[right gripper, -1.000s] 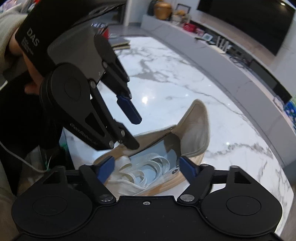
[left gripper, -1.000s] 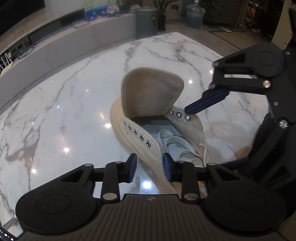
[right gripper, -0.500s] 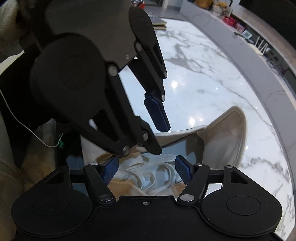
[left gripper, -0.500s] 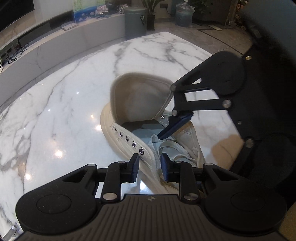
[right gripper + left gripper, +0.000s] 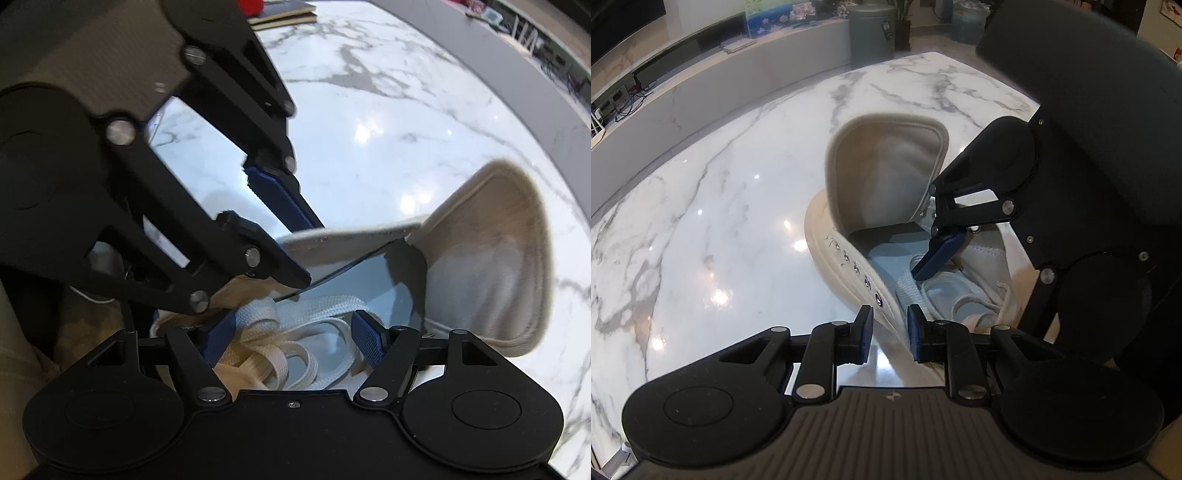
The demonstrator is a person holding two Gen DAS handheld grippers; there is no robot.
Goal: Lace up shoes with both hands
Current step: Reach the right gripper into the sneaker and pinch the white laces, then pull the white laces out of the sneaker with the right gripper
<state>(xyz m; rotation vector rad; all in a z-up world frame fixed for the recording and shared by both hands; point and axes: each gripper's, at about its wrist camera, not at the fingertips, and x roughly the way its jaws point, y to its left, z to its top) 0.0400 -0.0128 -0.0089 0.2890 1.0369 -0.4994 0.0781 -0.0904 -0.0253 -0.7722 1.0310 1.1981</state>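
Shoe: we are seeing a cream canvas shoe (image 5: 849,236) that is lying on the white marble table (image 5: 720,192), and its tongue (image 5: 886,173) is standing up and folded back from the opening.
Eyelets: a row of metal eyelets (image 5: 857,267) is running along the shoe's side flap that faces our left gripper.
Lace: the white flat lace (image 5: 295,347) is lying in loose loops inside the shoe, over the pale blue insole (image 5: 886,254).
Left gripper: our left gripper (image 5: 889,328) is holding its blue pads a little apart, and the edge of the eyelet flap is passing between them; we cannot tell if the pads are touching it.
Right gripper: our right gripper (image 5: 293,338) is hanging over the shoe opening with its pads wide apart, and the lace loops are lying between them; it is not gripping anything.
Seen from the left camera: one blue fingertip (image 5: 938,256) of the right gripper is pointing down into the shoe, just beside the lace.
Beyond the shoe: a grey bin (image 5: 871,31) is standing on the floor past the far edge of the table.
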